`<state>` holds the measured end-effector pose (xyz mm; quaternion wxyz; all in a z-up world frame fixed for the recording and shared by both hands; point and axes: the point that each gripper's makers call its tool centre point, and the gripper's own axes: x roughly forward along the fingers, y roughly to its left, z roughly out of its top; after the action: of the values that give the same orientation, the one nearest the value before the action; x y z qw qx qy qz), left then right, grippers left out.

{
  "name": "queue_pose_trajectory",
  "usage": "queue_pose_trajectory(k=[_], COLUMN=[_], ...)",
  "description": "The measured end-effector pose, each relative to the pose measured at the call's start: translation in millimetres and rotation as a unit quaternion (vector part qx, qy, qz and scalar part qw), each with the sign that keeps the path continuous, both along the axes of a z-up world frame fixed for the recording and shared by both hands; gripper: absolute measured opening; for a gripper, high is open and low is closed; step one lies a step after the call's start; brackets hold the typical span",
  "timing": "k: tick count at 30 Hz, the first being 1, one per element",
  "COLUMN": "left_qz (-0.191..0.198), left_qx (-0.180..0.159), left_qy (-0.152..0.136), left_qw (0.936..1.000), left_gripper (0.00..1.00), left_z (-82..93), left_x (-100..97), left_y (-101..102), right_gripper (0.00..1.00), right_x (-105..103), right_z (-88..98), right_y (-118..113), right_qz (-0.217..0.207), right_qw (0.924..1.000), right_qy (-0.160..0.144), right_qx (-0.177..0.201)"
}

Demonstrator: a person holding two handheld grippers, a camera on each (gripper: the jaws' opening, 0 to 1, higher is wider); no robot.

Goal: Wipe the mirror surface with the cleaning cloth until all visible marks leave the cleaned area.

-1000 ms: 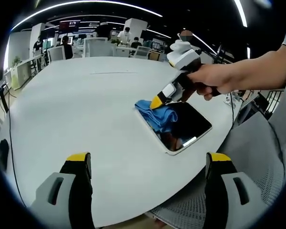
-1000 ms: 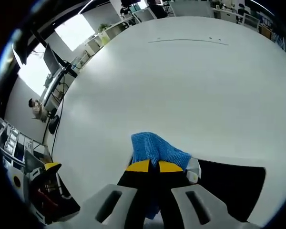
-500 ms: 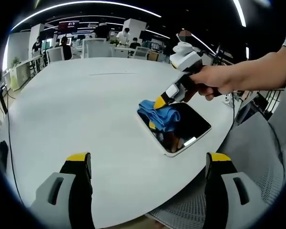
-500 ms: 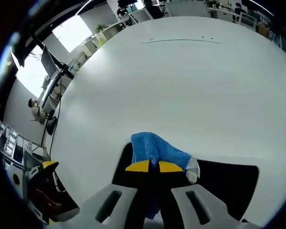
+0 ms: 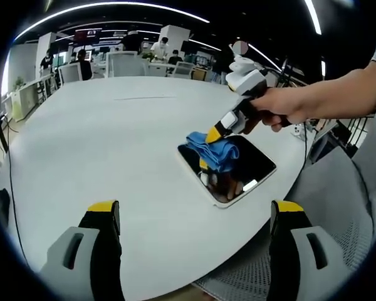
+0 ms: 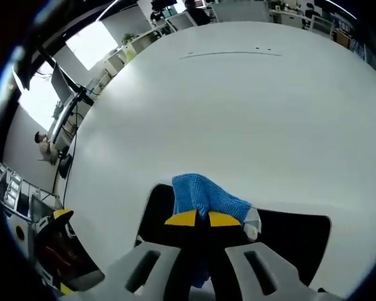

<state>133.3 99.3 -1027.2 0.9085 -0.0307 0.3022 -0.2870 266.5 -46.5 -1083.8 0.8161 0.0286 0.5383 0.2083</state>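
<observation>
Cloth (image 5: 214,152), clamped in right gripper (image 6: 197,219), has slid further onto mirror (image 5: 254,166); wiping continues. Left gripper (image 5: 194,216) hangs open nearby.

L view sitting back, looking across table (image 5: 100,144) — R view riding close above mirror (image 6: 294,238); both sharing mirror w/ cloth (image 6: 203,194).

The cleaning cloth (image 6: 203,195) is blue, nubbly woven fabric. The mirror (image 5: 247,164) is glossy and dark, reflecting lights. The worktop (image 5: 113,144) is smooth, matt white.
</observation>
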Motion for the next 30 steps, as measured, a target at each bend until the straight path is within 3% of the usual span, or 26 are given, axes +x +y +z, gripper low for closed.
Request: queue_pose_trajectory(k=[14, 30], left_qz=[-0.004, -0.004], left_qx=[-0.001, 0.005], left_qy=[-0.002, -0.012], left_qw=[1.0000, 0.9999], left_gripper=[0.99, 0.99], left_z=[2.4, 4.4], left_x=[-0.7, 0.5], left_y=[-5, -5], right_gripper=[0.00, 0.00], right_x=[0, -26], right_z=[-0.4, 0.4], right_y=[-6, -3], right_qz=[-0.004, 0.008], right_qw=[1.0000, 1.0000], right_qy=[-0.007, -0.001], right_qx=[-0.002, -0.005])
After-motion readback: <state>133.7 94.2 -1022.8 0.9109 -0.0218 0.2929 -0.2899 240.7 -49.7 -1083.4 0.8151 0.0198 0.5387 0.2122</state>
